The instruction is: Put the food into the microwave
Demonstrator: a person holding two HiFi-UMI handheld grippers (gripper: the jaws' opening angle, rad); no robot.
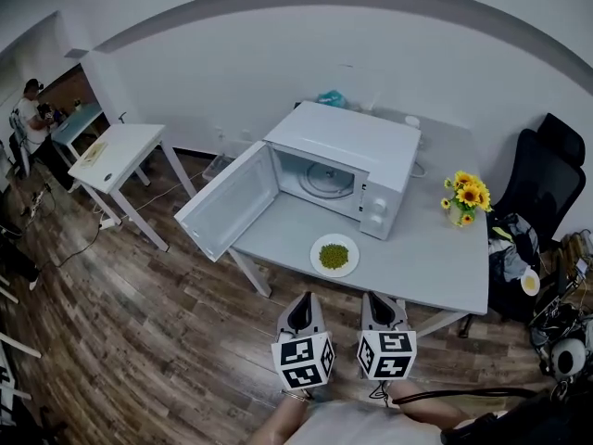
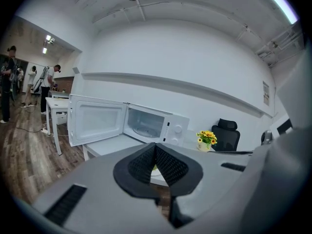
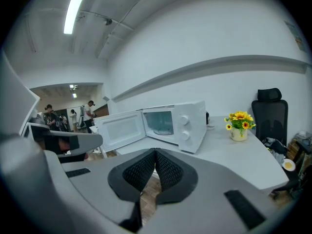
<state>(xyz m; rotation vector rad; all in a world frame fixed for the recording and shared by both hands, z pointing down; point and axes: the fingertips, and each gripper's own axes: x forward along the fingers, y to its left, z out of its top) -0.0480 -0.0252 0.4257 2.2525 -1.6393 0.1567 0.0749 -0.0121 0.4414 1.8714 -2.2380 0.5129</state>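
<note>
A white plate with green food lies on the grey table in front of the white microwave. The microwave door hangs wide open to the left; a glass turntable shows inside. My left gripper and right gripper hover side by side short of the table's near edge, both shut and holding nothing. In the left gripper view the microwave stands ahead past the gripper, and a sliver of the plate shows. The right gripper view shows the gripper and the microwave.
A pot of sunflowers stands at the table's right. A black office chair is beyond the right edge. A small white table stands to the left on the wooden floor. People stand far off at the left.
</note>
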